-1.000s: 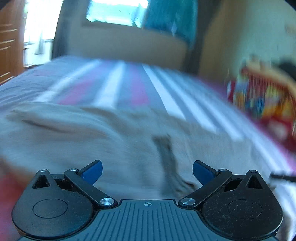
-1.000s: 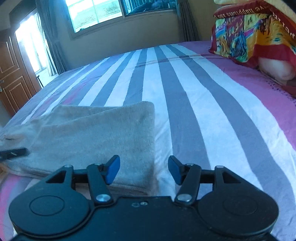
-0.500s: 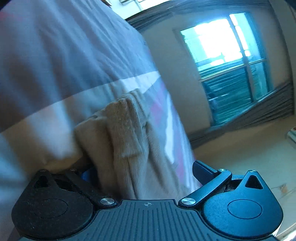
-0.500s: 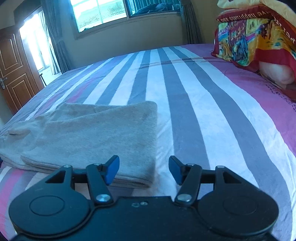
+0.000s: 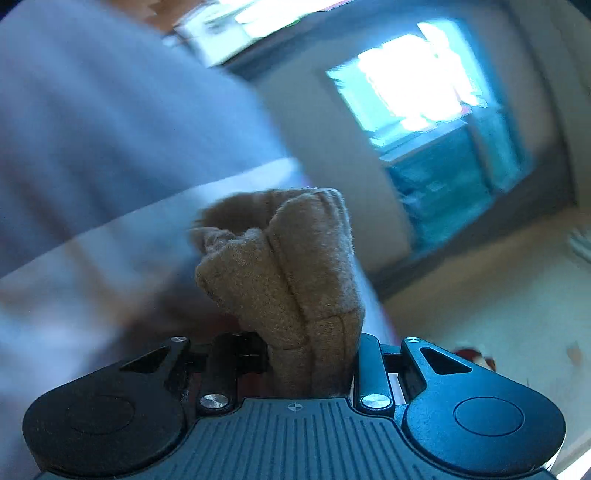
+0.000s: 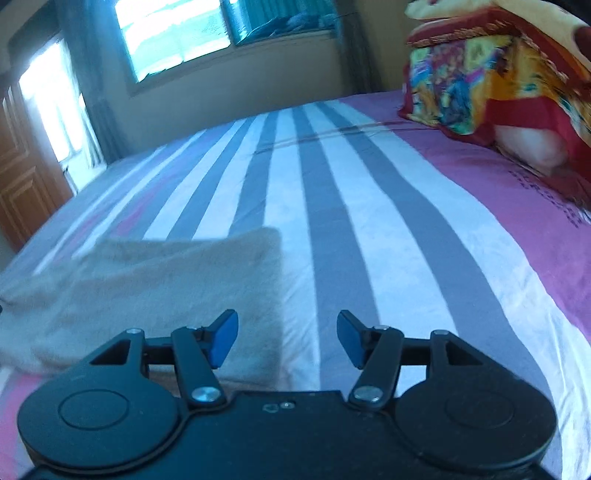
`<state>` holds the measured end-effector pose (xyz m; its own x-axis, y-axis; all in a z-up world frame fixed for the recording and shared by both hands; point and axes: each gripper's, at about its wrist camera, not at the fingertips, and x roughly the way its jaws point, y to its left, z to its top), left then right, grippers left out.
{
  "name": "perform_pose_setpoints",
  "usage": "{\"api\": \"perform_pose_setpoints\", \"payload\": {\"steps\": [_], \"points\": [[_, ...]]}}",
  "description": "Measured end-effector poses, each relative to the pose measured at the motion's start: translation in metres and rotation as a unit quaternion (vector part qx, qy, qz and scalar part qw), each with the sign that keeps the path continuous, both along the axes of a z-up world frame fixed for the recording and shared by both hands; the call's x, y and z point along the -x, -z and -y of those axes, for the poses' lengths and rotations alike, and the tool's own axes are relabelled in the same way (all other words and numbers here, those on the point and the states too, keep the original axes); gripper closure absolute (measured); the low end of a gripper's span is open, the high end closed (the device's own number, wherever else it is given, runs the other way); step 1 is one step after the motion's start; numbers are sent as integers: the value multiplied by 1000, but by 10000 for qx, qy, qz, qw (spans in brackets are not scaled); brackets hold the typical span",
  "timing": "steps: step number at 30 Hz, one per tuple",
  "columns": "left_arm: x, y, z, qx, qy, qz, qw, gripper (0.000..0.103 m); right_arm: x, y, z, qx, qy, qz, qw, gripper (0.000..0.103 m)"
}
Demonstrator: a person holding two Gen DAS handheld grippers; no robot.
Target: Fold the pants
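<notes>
The beige pants lie folded flat on the striped bed sheet, left of centre in the right wrist view. My right gripper is open and empty, hovering over the pants' right near edge. In the left wrist view my left gripper is shut on a thick bunched edge of the pants, which stands up between the jaws. The left view is rolled sideways and blurred.
A colourful folded blanket and pillow are stacked at the bed's far right. A window and curtains are behind the bed, a wooden door at left. The window also shows in the left wrist view.
My left gripper has rolled sideways and closed on the pants' edge, bunching it up. My right gripper, still open, shifted a little with the pants' left part now blurred.
</notes>
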<state>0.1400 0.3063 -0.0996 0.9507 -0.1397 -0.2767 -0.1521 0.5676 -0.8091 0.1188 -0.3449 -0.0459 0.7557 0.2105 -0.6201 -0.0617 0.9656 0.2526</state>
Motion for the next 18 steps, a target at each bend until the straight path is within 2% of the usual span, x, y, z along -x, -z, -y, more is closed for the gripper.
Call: {"api": "perform_pose_setpoints", "payload": {"steps": [4, 8, 12, 18], "points": [[-30, -68, 43, -673, 614, 575, 9942, 77, 5, 7, 13, -63, 244, 69, 9997, 44], [-61, -113, 99, -1085, 1237, 983, 9815, 77, 12, 13, 26, -150, 346, 107, 9992, 44], [-88, -133, 159, -1605, 1795, 978, 9656, 77, 22, 13, 43, -216, 455, 207, 9985, 44], [-102, -140, 243, -2406, 2524, 588, 9354, 77, 31, 18, 74, -394, 736, 278, 9961, 44]]}}
